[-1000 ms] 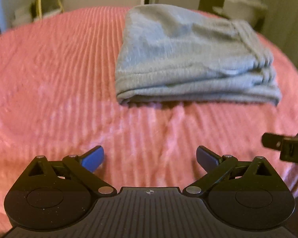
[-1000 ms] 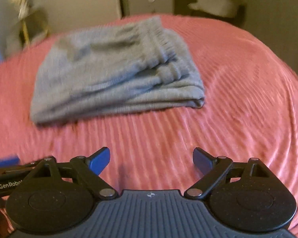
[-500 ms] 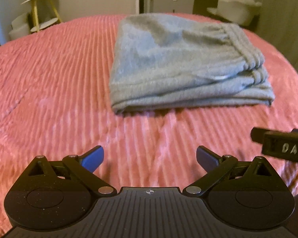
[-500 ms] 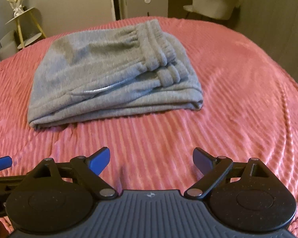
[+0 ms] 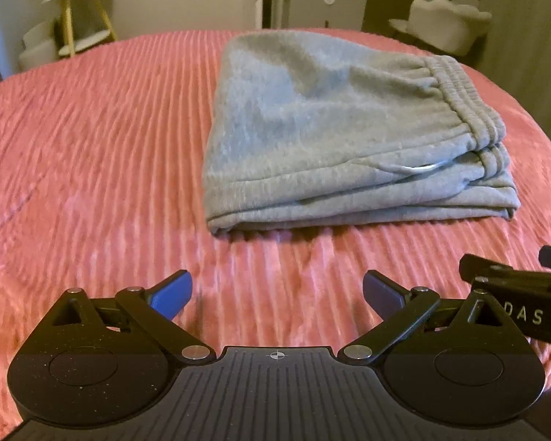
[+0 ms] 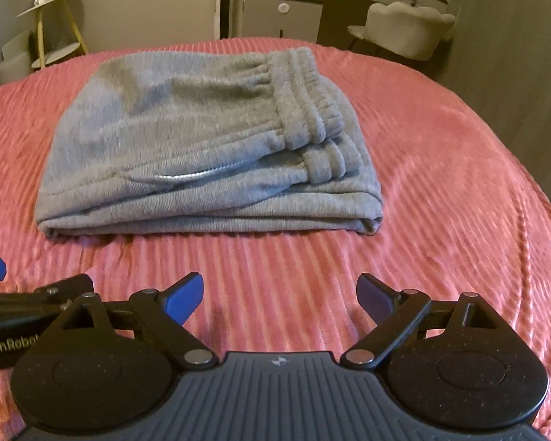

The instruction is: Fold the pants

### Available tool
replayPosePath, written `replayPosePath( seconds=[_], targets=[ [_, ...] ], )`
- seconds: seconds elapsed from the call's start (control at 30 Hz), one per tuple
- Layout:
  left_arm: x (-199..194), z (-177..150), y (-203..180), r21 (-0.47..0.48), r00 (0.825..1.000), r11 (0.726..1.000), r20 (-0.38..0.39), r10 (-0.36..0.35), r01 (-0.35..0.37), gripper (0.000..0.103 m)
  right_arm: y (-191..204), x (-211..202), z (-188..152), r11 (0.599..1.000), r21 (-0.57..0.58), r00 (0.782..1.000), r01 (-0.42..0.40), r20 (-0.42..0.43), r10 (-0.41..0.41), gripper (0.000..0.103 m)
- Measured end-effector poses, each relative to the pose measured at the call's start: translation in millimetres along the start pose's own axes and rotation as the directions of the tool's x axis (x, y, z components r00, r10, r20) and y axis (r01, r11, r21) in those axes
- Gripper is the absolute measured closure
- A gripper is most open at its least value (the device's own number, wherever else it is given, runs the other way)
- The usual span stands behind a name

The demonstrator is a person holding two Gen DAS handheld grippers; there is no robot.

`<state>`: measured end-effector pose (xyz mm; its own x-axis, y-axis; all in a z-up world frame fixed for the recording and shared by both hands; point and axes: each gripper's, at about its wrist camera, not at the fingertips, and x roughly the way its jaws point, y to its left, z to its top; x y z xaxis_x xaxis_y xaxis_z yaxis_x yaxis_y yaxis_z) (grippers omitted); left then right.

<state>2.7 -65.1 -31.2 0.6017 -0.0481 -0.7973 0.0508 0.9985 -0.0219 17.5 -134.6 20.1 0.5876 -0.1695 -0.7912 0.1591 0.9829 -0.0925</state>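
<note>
- Closest in, two handheld black two-finger grippers with blue fingertip pads. The left gripper (image 5: 277,292) has its fingers spread wide with nothing between them, and the right gripper (image 6: 279,294) is the same, empty and splayed apart.
- Both hover low over the pink ribbed bedspread (image 5: 92,154), side by side. In the left view the right one pokes in at about 3 o'clock.
- The bedspread is plush with ridges running away from the cameras and a few shallow wrinkles.
- Past the fingertips, at 12 o'clock in the right view and more like 1 o'clock in the left, sits one pair of grey fleece sweatpants (image 6: 202,147), already folded into a stacked bundle. Its elastic waistband is on the right side, and a pale drawstring peeks out of the layers. Neither gripper touches it.
- Far back there's one white scalloped chair (image 6: 404,25) at 1 o'clock, one grey cabinet with a round knob (image 6: 283,18) at 12, and one gold-legged tiered side table (image 6: 51,29) at 10.
</note>
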Motion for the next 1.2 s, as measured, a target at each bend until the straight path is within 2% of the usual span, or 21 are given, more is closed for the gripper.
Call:
replayPosePath(
  seconds=[0.2, 0.57, 0.77, 1.2],
  targets=[
    [5.5, 0.3, -0.5, 0.011, 1.0, 1.0, -0.003, 0.018, -0.018, 0.001, -5.6, 7.8, -0.2, 0.999, 0.033, 1.0, -0.004, -0.012, 0.004, 0.012],
    [9.0, 2.3, 1.1, -0.003, 1.0, 1.0, -0.016, 0.023, -0.023, 0.001, -22.3, 12.8, -0.8, 0.987, 0.149, 0.998, -0.051, -0.04, 0.058, 0.012],
    [10.0, 3.0, 5.9, -0.037, 0.999, 0.999, -0.027, 0.023, -0.024, 0.001, -17.4, 10.7, -1.2, 0.992, 0.121, 0.998, -0.046, -0.035, 0.051, 0.012],
    [14.1, 3.0, 6.3, -0.039, 0.998, 0.999, -0.049, 0.027, -0.029, 0.001, -12.2, 8.6, -1.7, 0.996, 0.086, 0.999, -0.035, -0.03, 0.038, 0.012]
  ],
)
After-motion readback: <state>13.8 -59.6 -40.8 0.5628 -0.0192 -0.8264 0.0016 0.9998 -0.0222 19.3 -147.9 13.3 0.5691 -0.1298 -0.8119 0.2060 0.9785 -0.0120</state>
